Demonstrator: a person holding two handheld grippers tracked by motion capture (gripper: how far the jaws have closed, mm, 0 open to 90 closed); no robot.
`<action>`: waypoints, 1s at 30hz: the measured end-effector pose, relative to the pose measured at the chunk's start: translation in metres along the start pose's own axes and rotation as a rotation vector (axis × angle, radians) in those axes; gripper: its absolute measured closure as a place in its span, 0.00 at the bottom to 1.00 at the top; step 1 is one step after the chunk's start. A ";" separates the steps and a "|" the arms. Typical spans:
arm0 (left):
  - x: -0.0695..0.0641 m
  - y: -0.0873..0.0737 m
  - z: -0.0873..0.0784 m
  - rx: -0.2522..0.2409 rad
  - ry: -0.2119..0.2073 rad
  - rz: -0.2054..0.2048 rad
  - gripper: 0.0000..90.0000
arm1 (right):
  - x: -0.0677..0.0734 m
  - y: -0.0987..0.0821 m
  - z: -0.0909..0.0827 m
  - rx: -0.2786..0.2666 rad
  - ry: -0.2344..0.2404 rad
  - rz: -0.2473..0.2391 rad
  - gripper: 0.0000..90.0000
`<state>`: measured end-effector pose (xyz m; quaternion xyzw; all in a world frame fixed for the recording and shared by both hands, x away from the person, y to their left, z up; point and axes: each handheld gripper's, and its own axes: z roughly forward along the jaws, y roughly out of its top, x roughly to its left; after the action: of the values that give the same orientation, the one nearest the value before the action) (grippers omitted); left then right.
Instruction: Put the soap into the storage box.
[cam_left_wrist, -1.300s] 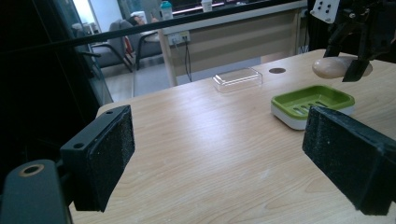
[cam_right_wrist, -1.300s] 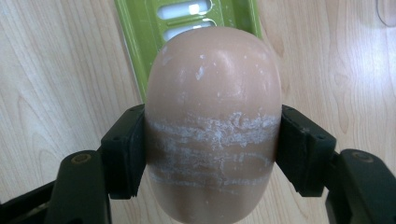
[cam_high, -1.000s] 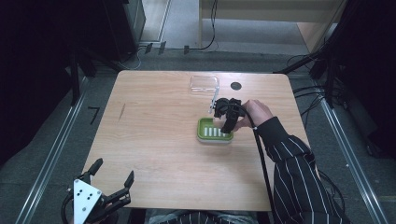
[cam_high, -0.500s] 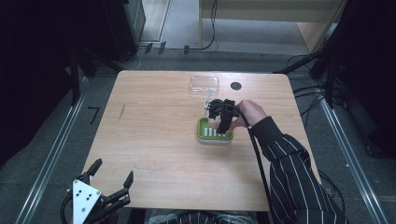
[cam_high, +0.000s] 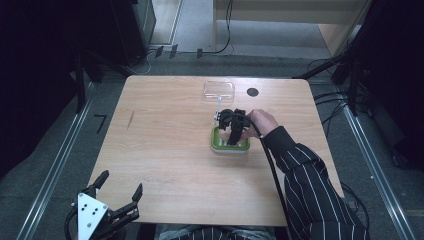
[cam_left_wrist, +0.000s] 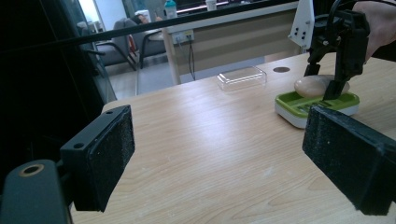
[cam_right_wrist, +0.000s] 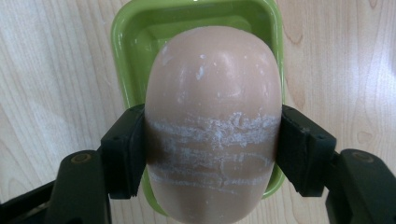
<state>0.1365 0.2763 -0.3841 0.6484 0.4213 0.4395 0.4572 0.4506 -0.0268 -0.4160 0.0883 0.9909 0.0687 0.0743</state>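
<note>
Nearest us in the high view, the left gripper (cam_high: 120, 202) sits off the near left corner of the light wooden table (cam_high: 165, 165), jaws spread wide, nothing between them. Its own view confirms: both black foam pads (cam_left_wrist: 105, 154) stand well apart over bare wood.

Mid-table, right of centre, we see the right gripper (cam_high: 231, 131) pointing down, clamped on the pale beige oval soap bar (cam_right_wrist: 212, 116). The right gripper view gives the detail: pads press on both long sides of the bar, white scuff streaks across its lower half. The bar sits over the green rectangular soap dish with a white base (cam_high: 217, 145); from the left gripper view its underside looks to be at the dish's tray (cam_left_wrist: 292, 100), but we cannot tell if it rests there or hangs just above. The person's hand (cam_high: 262, 122) and black-and-white striped sleeve (cam_high: 312, 185) come in from the lower right.

Farther back, a clear plastic rectangular lid (cam_high: 218, 90) lies near the far edge, well apart from the dish, with a round black grommet hole (cam_high: 252, 92) just beside it to the right.

Room: grey floor, metal rails (cam_high: 55, 170) along both sides, cables at the far end. The left gripper view adds what the high view lacks: a beige desk panel with a wall socket (cam_left_wrist: 184, 36), chairs (cam_left_wrist: 116, 32) behind it, bottles (cam_left_wrist: 170, 8) on top.
</note>
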 end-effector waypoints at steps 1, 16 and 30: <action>0.000 0.000 0.000 0.001 0.000 0.002 0.11 | 0.000 0.000 0.001 -0.004 0.002 -0.006 0.37; 0.000 0.000 0.001 0.007 -0.003 0.002 0.11 | -0.001 0.000 0.015 0.009 0.009 -0.005 0.37; 0.000 0.000 -0.001 0.007 0.004 0.001 0.11 | -0.002 0.002 0.022 0.016 -0.004 -0.017 0.37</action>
<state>0.1354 0.2770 -0.3842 0.6491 0.4235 0.4396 0.4539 0.4564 -0.0220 -0.4372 0.0805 0.9920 0.0600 0.0759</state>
